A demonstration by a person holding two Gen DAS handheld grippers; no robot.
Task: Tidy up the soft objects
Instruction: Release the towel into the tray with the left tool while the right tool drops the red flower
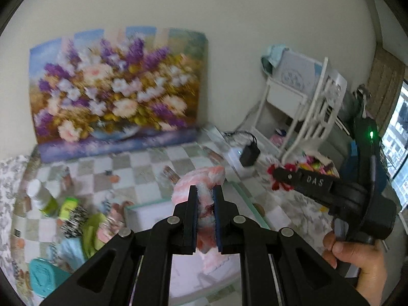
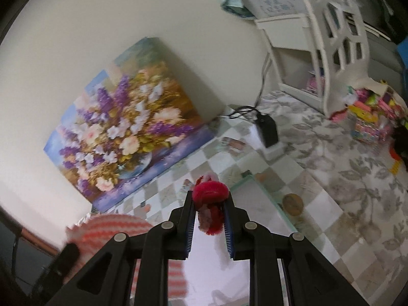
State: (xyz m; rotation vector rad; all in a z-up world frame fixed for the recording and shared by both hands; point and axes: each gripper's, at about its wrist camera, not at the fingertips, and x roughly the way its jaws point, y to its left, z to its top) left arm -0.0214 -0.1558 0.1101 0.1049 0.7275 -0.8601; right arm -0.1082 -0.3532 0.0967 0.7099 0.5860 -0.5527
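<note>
a plain cream wall fills the back of the room. a large unframed flower painting, purple and white blooms in a blue vase, leans against it, standing on a checked tablecloth of pale green and white squares. to the right a leaf-patterned grey cloth covers the surface, where a white openwork shelf unit stands in the corner. a black power adapter sits on a white block beside the wall. a bright window shows at the far right.

The fluffy pink-and-white striped soft cloth contrasts with the fuzzy red soft toy. The flower painting shows purple, white and yellow blooms.
</note>
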